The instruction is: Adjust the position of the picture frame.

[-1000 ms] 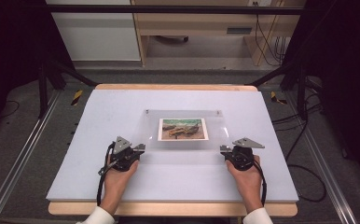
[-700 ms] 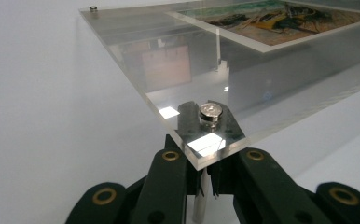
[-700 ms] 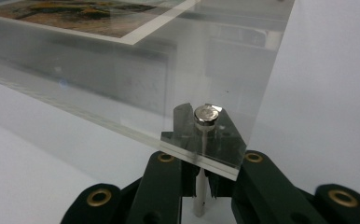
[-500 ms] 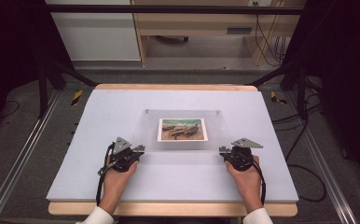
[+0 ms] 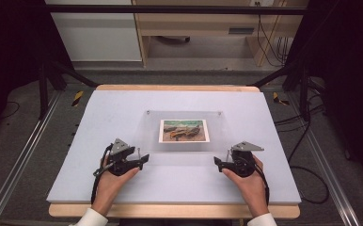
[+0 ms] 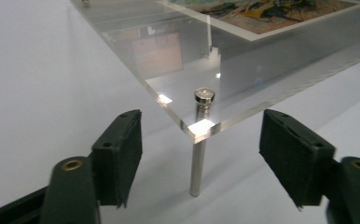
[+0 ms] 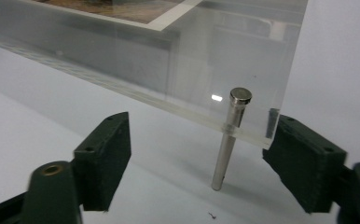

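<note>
I've got a clear acrylic panel (image 5: 184, 134) mid-table on the pale blue-grey mat (image 5: 99, 117), standing on thin metal pins, one at each corner I can see. Under/inside it there's a printed picture (image 5: 184, 131) w/ white border: painted scene in green, brown and orange. No caption, brand or lettering readable on it from any view; too small in the high view, cropped in the gripper views. No labels on the gripper bodies that I can make out either.

L gripper (image 5: 142, 158) sits at the panel's near-left corner. In its own view (image 6: 201, 154) jaws stand wide, having just been opening, and the near-left pin (image 6: 199, 140) w/ its round cap stands between them, pads well clear of it on both sides. Panel corner pokes out just above the gap, not touched.

R gripper (image 5: 218, 162) is at the near-right corner, mirror setup. Its view (image 7: 199, 163) shows jaws wide too, just been opening; near-right pin (image 7: 229, 140) is between them, nothing pressing on it. The far pad sits right by the panel's edge; contact I can't tell.

Both hands rest on the mat behind the grippers, cables trailing back toward me.
</note>
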`<state>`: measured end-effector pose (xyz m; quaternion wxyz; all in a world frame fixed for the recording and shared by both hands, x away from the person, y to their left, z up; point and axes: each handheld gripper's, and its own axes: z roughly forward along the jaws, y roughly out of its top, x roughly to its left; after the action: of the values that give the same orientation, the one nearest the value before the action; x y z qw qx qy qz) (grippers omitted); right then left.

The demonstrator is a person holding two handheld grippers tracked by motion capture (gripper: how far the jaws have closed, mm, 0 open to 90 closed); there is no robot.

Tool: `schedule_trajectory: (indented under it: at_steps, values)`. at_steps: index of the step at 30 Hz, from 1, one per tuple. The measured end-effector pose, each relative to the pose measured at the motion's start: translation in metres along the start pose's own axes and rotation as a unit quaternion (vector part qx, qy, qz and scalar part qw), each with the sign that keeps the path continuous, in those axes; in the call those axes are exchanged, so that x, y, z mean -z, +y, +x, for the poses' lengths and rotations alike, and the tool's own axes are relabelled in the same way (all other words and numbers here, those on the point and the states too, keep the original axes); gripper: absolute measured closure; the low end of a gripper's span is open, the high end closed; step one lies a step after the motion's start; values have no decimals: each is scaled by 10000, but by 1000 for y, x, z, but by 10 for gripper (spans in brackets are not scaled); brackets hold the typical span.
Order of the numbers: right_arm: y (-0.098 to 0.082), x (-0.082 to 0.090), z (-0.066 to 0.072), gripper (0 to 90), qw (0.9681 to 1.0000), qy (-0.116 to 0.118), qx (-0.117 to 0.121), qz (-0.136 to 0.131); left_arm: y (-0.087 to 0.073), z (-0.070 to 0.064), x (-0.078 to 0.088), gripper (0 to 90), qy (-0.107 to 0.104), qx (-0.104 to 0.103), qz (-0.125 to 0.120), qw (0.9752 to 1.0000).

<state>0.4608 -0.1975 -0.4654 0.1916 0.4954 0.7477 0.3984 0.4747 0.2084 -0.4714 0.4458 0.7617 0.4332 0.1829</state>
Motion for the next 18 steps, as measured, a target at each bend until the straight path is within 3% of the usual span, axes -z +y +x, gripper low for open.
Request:
schedule_trajectory:
  at_steps: [3, 9, 18]
  values:
    - [1, 3, -1, 174, 10000, -22, 3, -67, 0, 1, -1, 209, -184, 20, 74, 9998]
    - [3, 8, -2, 119, 9998, 63, 58, -160, 6, 0, 3, 131, -235, 112, -72, 9996]
    - [10, 17, -2, 133, 9990, -4, 53, -450, 14, 2, 12, 119, -370, 356, -346, 9981]
